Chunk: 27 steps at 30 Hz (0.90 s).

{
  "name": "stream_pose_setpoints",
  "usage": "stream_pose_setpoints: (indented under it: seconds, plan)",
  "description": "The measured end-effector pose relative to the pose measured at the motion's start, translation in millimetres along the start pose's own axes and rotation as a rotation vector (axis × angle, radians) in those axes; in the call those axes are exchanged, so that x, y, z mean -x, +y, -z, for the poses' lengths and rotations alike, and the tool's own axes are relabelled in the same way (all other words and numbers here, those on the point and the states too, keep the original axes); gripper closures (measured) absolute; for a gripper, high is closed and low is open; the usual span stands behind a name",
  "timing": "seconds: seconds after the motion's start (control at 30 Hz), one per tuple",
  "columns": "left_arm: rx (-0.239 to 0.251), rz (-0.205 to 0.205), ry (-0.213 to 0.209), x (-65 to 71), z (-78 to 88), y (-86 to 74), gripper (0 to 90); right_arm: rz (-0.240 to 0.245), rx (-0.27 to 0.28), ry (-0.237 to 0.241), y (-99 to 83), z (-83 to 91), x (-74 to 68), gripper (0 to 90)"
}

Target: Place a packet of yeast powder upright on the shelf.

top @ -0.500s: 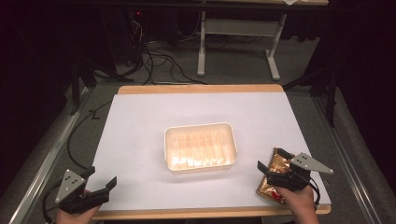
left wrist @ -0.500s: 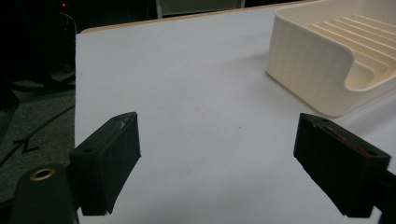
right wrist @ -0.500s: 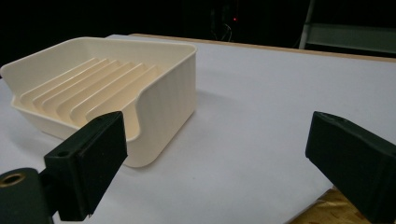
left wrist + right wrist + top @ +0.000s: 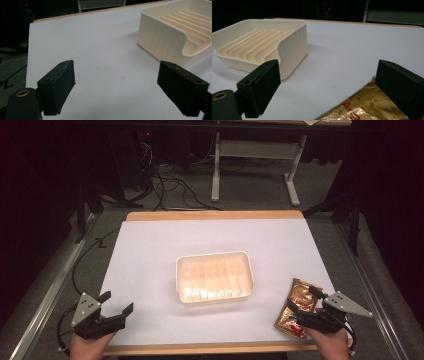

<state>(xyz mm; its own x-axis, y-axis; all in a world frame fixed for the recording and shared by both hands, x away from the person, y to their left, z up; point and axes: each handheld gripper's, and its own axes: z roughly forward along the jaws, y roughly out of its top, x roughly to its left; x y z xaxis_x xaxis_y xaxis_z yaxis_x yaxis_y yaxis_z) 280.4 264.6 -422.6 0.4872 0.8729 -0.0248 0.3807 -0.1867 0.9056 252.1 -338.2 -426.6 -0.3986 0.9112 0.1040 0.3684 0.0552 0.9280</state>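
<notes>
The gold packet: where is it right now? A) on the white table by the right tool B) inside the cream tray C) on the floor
A: the gold packet lies flat on the white table, under the open right tool, apart from the cream tray.

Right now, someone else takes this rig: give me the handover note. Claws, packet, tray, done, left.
Left claw: open, nothing between the jaws, low over the near left corner of the white table.
Right claw: open, jaws wide, sitting over the gold snack packet at the near right edge; one jaw is over the packet's edge in the right gripper view, pads not pressing on it.
Cream ribbed tray: mid-table, nothing in it, left of the packet and apart from it.
Done: nothing gripped, nothing in the tray.
Left: probably close on the packet, lift it and set it in the tray.
</notes>
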Motion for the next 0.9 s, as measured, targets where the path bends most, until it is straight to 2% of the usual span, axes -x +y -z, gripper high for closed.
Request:
stream_pose_setpoints:
  seconds: [0.07,0.13,0.23,0.3,0.33,0.37,0.4,0.53,0.63,0.73,0.87,0.9]
  plan:
    - [0.002,-0.008,0.002,1.6,-3.3,3.1,15.2,-0.005,-0.011,-0.019,-4.6,6.2,3.7,13.1]
    - [-0.003,-0.008,-0.015,3.4,-8.6,5.1,15.2,-0.002,-0.022,-0.037,-10.3,12.3,9.3,18.0]
    - [-0.013,-0.019,-0.036,6.4,-16.8,7.8,15.2,-0.019,-0.051,-0.075,-20.9,19.5,20.3,31.0]
    - [-0.012,-0.022,-0.045,8.1,-21.2,9.7,15.2,-0.039,-0.083,-0.101,-28.3,22.9,28.7,37.4]
    - [-0.008,-0.024,-0.049,8.8,-22.9,10.5,15.2,-0.049,-0.112,-0.122,-36.1,26.4,36.0,45.4]
    - [-0.005,-0.025,-0.053,9.4,-24.1,11.4,15.2,-0.049,-0.112,-0.122,-36.1,26.4,36.0,45.4]
    - [-0.002,-0.027,-0.056,9.7,-25.0,12.2,15.2,-0.06,-0.135,-0.137,-39.9,28.3,39.0,48.5]
    - [0.006,-0.035,-0.068,11.2,-30.1,15.4,15.2,-0.112,-0.203,-0.18,-51.7,34.9,49.1,65.9]
    - [0.006,-0.04,-0.072,11.9,-33.1,16.5,15.2,-0.128,-0.231,-0.184,-55.2,36.5,51.2,77.3]
    - [0.003,-0.045,-0.075,11.8,-34.6,16.7,15.2,-0.133,-0.274,-0.162,-56.0,33.7,48.2,88.7]
    - [0.005,-0.046,-0.071,11.6,-32.0,16.2,15.2,-0.127,-0.355,-0.11,-58.8,23.8,44.5,90.0]
    - [0.005,-0.046,-0.071,11.6,-32.0,16.2,15.2,-0.127,-0.355,-0.11,-58.8,23.8,44.5,90.0]
